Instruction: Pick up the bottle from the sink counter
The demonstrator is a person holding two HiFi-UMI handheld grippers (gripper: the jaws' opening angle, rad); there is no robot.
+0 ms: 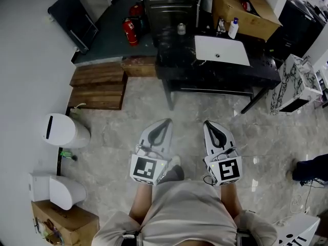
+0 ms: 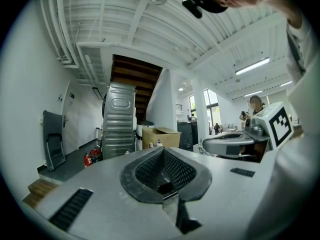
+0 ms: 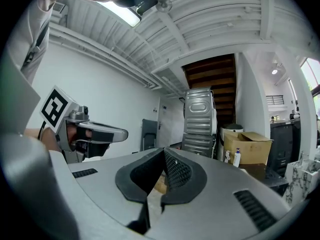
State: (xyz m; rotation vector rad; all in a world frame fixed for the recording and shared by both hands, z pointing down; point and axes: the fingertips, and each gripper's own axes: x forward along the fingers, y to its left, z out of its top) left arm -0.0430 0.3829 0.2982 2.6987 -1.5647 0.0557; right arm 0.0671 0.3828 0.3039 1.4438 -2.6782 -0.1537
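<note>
Both shut empty, left tongs [image 1: 166, 121] and right tongs [image 1: 209, 123] face a slim white bottle [image 1: 233, 28] on glossy counter [image 1: 215, 72].

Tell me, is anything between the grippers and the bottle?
Nothing visible does. Only floor lies between the left gripper, the right gripper and the sink counter; the bottle stands at its back, beyond the white basin.

Bottle [image 1: 233, 27] label too small to read.

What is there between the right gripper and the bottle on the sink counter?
Head view: bare floor tiles from the right gripper to the black counter, then the white sink; the bottle stands just beyond it.
</note>
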